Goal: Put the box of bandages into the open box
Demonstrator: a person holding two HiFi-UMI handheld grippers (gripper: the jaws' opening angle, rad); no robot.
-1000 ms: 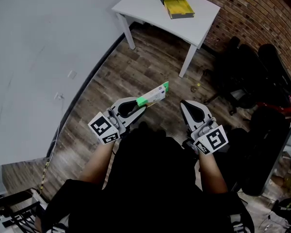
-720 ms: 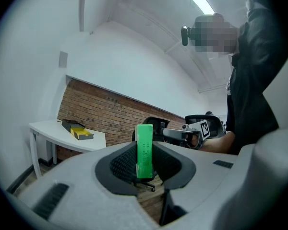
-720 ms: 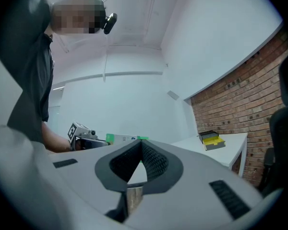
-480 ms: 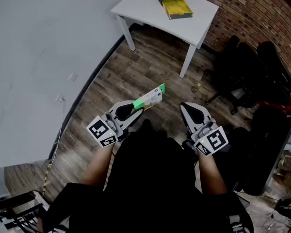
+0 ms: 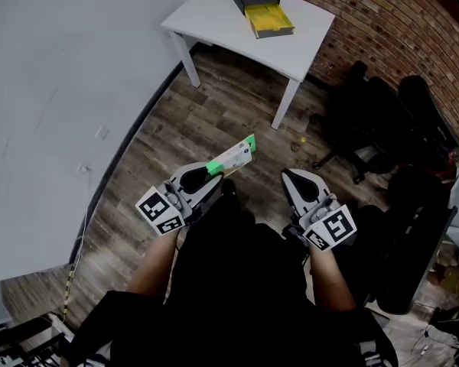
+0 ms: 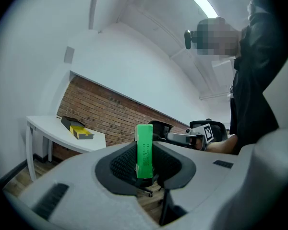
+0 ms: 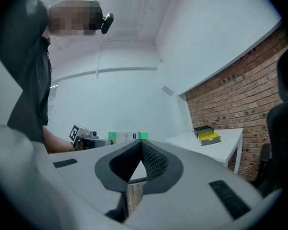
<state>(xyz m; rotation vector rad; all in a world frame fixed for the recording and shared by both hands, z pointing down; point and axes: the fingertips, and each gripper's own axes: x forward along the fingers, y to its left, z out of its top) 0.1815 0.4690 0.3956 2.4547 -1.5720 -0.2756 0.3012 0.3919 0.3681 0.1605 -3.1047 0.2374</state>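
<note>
The white and green box of bandages (image 5: 231,156) sticks out forward from my left gripper (image 5: 214,178), which is shut on its near end. In the left gripper view the box's green end (image 6: 144,147) stands upright between the jaws. My right gripper (image 5: 288,177) is held beside it at the same height, its jaws shut with nothing in them (image 7: 140,144). The open box (image 5: 260,10), black with a yellow tray pulled out, lies on the white table (image 5: 214,14) far ahead. Both grippers are over the wooden floor, well short of the table.
Black office chairs (image 5: 382,121) and dark bags crowd the right side along the brick wall (image 5: 382,14). A white wall (image 5: 53,90) runs along the left. Wooden floor (image 5: 206,121) lies between me and the table.
The view has shifted, so the table now sits a little further left. My left gripper with the box has drifted slightly, grip unchanged. The right gripper has kept its place.
</note>
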